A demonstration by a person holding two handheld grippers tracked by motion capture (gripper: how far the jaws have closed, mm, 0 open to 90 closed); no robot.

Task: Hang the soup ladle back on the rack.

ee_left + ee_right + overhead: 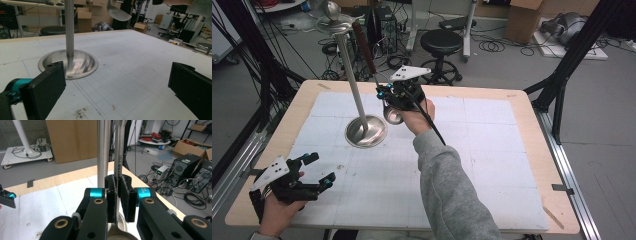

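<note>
Right gripper (388, 96) is clamped on a ladle (371, 60), held upright beside the stand (357, 95). Looks like hanging comes next: lift and hook it. Left gripper (314, 170) rests wide open on the surface (492, 150).

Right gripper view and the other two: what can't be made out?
- Right gripper view: the stamp on the ladle shaft is too small to read; its handle is cut off by the top edge, its bowl mostly hidden behind the right gripper.
- Left gripper view: the stand top is cut off by the top edge.
</note>
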